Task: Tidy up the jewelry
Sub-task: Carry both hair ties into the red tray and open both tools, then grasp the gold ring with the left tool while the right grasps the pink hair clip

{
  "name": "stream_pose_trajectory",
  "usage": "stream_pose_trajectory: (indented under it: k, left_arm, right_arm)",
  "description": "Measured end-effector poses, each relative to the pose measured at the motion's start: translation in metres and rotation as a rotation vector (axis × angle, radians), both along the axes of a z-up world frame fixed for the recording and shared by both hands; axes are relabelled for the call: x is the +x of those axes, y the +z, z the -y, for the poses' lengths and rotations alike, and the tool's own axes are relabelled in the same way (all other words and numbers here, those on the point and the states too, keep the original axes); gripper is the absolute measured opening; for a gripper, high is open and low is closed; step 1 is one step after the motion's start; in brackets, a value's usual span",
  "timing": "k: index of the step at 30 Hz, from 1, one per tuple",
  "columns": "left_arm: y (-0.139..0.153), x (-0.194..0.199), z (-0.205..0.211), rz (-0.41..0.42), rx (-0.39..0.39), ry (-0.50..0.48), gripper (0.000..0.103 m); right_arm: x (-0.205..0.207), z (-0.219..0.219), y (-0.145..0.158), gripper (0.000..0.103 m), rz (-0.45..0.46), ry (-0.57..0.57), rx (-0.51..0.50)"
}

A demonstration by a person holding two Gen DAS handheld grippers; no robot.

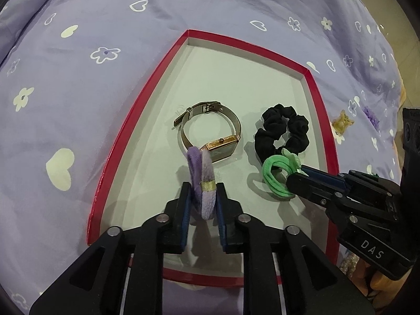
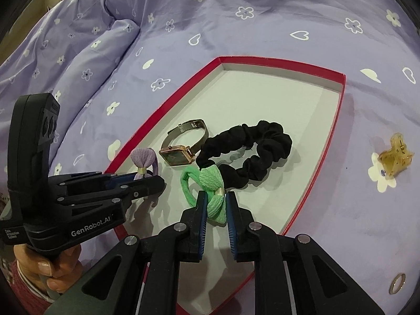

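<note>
A shallow red-rimmed box (image 1: 313, 89) (image 2: 341, 77) lies on the bed. Inside lie a gold-faced watch (image 1: 210, 131) (image 2: 181, 144) and a black scrunchie (image 1: 283, 134) (image 2: 252, 152). My left gripper (image 1: 203, 191) (image 2: 147, 177) is shut on a purple hair tie (image 1: 203, 176) (image 2: 144, 161), held over the box near the watch. My right gripper (image 2: 216, 199) (image 1: 294, 176) is shut on a green bow hair tie (image 2: 210, 191) (image 1: 275, 178), just in front of the scrunchie, low over the box floor.
The purple flowered bedsheet (image 1: 92, 78) (image 2: 236, 26) surrounds the box. An amber hair claw (image 1: 341, 124) (image 2: 396, 157) lies right of the box. A small ring (image 2: 396, 283) lies on the sheet at lower right. A rolled quilt (image 2: 65, 52) rises at far left.
</note>
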State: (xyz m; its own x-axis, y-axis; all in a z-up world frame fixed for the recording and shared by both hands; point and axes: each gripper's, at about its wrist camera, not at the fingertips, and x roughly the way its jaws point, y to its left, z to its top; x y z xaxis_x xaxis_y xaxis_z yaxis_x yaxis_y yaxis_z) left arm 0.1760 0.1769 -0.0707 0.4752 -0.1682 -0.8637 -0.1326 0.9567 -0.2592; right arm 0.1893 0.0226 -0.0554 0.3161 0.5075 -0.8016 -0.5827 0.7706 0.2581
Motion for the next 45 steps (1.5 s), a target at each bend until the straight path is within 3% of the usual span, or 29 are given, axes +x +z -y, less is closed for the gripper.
stream_pose_trajectory:
  k: [4,9,15,19,30,45]
  left_arm:
    - [0.001,-0.002,0.0,-0.001,0.017,0.007,0.033]
    - [0.003,-0.005,-0.003,-0.001,0.018,0.015,0.033]
    - [0.013,-0.014,-0.003,0.02,0.013,0.031,0.041]
    - [0.025,-0.023,0.001,0.044,0.0,0.034,0.041]
    - [0.052,-0.042,0.035,0.095,-0.027,-0.009,0.044]
    - [0.063,-0.053,0.119,0.101,-0.018,-0.182,0.045]
  right_arm:
    - [0.002,0.0,0.0,0.019,-0.012,0.004,0.011]
    - [-0.001,0.002,0.004,0.028,-0.009,0.002,0.036]
    - [-0.008,0.016,0.016,0.028,0.003,-0.022,0.085]
    - [-0.016,0.032,0.027,0.033,0.022,-0.046,0.116]
    - [-0.042,0.104,0.044,0.035,0.046,-0.16,0.176]
    - [-0.079,0.211,0.047,0.039,0.087,-0.347,0.177]
